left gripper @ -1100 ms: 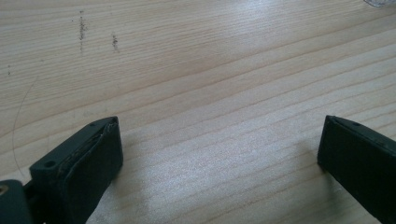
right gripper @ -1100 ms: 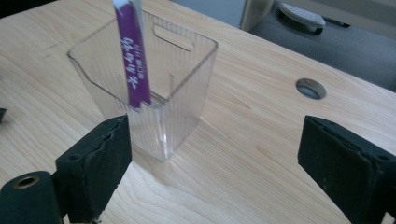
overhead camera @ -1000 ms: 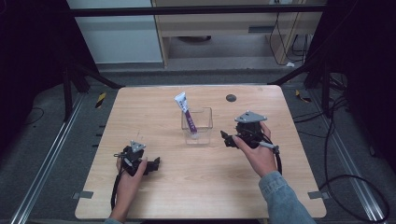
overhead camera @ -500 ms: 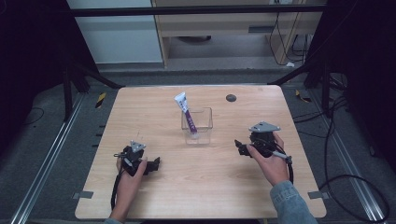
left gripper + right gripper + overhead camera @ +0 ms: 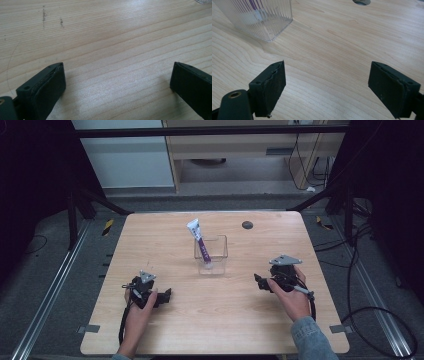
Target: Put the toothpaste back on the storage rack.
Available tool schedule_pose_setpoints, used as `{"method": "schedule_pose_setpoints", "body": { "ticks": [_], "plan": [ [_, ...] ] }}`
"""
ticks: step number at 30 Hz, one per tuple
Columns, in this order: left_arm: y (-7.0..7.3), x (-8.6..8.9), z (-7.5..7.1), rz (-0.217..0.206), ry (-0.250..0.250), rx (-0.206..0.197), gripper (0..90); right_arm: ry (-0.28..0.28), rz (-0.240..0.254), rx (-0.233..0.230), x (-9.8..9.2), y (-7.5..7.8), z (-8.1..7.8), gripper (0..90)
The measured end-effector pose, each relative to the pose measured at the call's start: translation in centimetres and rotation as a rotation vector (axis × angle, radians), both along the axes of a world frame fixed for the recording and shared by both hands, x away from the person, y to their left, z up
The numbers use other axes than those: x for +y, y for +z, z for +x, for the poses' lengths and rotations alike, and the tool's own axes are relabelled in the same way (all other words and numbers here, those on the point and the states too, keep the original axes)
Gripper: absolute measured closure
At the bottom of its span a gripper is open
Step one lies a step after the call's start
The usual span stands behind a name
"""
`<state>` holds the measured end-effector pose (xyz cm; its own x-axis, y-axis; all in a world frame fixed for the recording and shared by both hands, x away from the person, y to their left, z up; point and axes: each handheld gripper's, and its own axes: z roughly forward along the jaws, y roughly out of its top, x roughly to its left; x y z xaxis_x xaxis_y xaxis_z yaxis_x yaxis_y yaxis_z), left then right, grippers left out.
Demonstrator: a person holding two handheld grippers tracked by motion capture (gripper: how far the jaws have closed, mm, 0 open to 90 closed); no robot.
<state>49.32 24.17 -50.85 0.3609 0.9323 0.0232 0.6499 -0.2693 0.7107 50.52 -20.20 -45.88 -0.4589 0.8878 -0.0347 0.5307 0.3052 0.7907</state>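
Wood worktop point(image 5: 220, 320): pale, grained, square-cornered, carrying everything here; dark floor, rails and cables lie around it.
Cup point(image 5: 211, 254): clear, ribbed, square, upright near the worktop's middle, a little toward the far edge; in the right gripper view its lower corner point(image 5: 262, 20) sits at the top left, well ahead of the jaws.
Tube point(image 5: 200, 245): white cap end up, purple body, standing in the cup and leaning toward the far left, its top above the rim; through the ribbed wall in the right gripper view it shows as a purple blur.
Right claw point(image 5: 258, 281): held in the person's right hand point(image 5: 290, 297) on the near right part of the worktop, pointing left, right of the cup and nearer the person, apart from it; a grey three-cornered plate rides on top and a cable trails back along the sleeve. In its own view point(image 5: 327, 85) the jaws stand spread wide with bare wood between them, pinching nothing.
Left claw point(image 5: 167, 294): held in the person's left hand point(image 5: 140, 305) on the near left part of the worktop, pointing right, low over the wood and well apart from the cup. In its own view point(image 5: 117, 82) the jaws are spread wide over bare wood, empty.
Hole point(image 5: 247, 225): small, dark, round, in the worktop near the far edge, right of the cup; its edge point(image 5: 361, 2) shows at the top of the right gripper view.
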Motion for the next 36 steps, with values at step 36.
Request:
{"method": "schedule_pose_setpoints", "body": {
  "ticks": [36],
  "plan": [
    [0.0,0.0,0.0,0.000,0.000,0.000,0.0,-0.136,0.052,0.077,-3.2,-3.4,1.1,12.8]
  ]
}}
